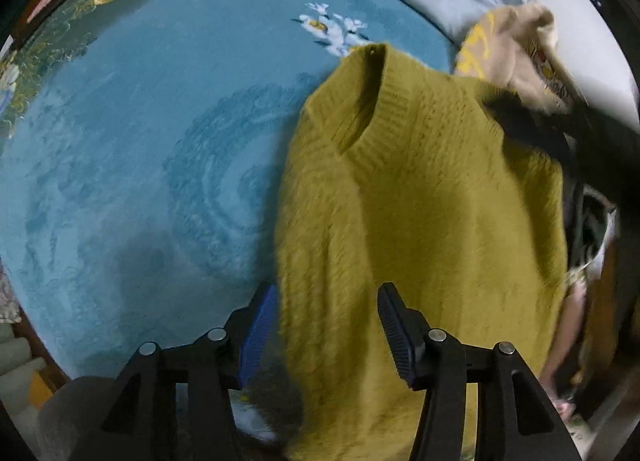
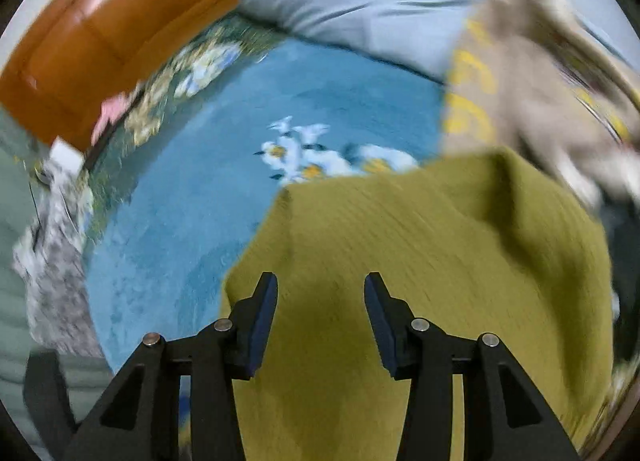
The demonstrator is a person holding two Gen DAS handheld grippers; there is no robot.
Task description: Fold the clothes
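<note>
Sweater (image 1: 420, 221), mustard knit at centre-right: soft, limp, probably stretchy; I would pinch shoulders beside the ribbed collar (image 1: 372, 117). Both my hand-held grippers (image 1: 326, 325) (image 2: 320, 317) gape wide, empty.

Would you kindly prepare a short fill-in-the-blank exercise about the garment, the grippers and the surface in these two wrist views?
1. The knitted sweater lying in front of both grippers is mustard-____ in colour.
2. The left gripper and the right gripper both have their jaws ____, with nothing clamped.
3. The sweater lies on a ____ floral blanket.
4. Beyond the sweater's collar sits a crumpled ____ garment with yellow markings.

Missing words: yellow; open; blue; beige
</note>
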